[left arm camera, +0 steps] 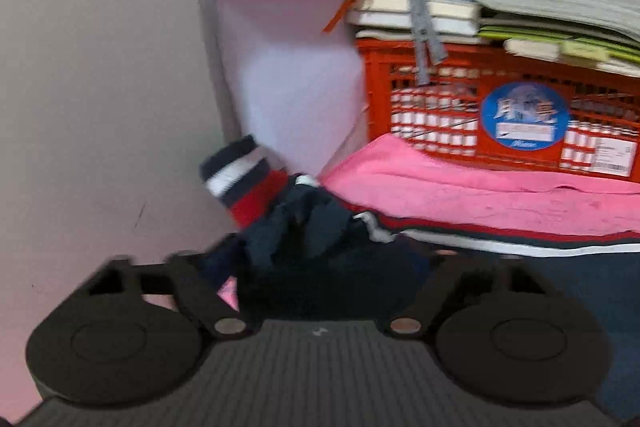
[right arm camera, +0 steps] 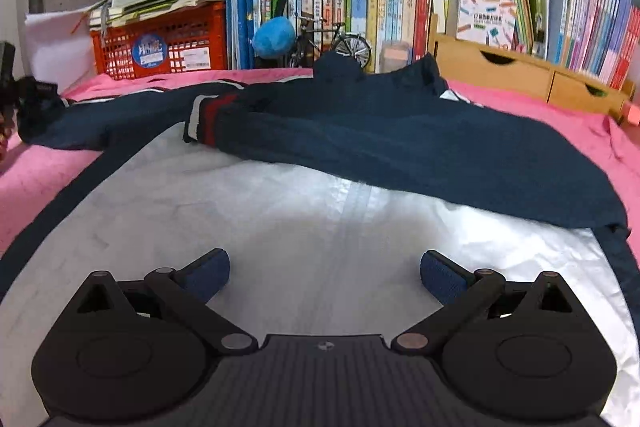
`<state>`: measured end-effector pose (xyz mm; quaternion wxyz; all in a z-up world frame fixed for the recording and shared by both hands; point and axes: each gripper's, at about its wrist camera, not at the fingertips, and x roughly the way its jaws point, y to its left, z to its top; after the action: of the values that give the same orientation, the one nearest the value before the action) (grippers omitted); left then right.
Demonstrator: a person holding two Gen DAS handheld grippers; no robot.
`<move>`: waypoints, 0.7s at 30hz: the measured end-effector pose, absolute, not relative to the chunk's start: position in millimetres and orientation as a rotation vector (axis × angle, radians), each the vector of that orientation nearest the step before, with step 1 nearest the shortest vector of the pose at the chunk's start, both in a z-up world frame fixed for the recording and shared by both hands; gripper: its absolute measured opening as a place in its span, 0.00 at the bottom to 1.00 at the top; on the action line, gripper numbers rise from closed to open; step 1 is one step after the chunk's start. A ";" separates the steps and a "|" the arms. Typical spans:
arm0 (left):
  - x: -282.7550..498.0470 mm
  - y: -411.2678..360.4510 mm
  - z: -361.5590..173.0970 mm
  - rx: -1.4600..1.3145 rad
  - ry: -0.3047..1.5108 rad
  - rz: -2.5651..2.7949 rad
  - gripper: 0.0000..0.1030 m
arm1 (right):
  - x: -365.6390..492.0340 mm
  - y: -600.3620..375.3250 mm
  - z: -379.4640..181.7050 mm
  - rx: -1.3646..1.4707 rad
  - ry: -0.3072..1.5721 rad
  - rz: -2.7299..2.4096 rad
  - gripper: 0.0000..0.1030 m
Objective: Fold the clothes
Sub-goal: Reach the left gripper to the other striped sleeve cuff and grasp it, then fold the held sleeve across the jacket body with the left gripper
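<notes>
Navy jacket mid-bed, right gripper fingers apart

left gripper: fingers hidden, spread unclear | right gripper: fingers wide apart, gripping nothing

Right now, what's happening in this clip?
A person is folding a navy jacket spread on a pink cover. The left claw is shut on bunched sleeve fabric near its striped cuff. The right claw hovers open above the jacket's silver lining, holding nothing.
</notes>
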<state>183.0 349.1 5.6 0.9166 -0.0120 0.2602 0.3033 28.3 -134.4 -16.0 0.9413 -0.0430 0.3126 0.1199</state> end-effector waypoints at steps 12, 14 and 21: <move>154.7 321.5 55.1 -0.062 0.431 0.619 0.12 | 27.6 -134.1 -16.8 -0.082 0.637 0.240 1.00; 148.9 306.5 73.9 -0.058 0.400 0.586 0.12 | 27.6 -134.2 -16.9 -0.081 0.638 0.240 1.00; 129.5 203.4 150.0 -0.051 0.301 0.335 0.13 | 26.8 -141.2 -15.1 -0.030 0.631 0.247 1.00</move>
<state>129.5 203.4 150.0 0.9745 -0.0254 0.1491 0.1660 26.8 -141.2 -15.1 0.9430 -0.0149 0.3096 0.1213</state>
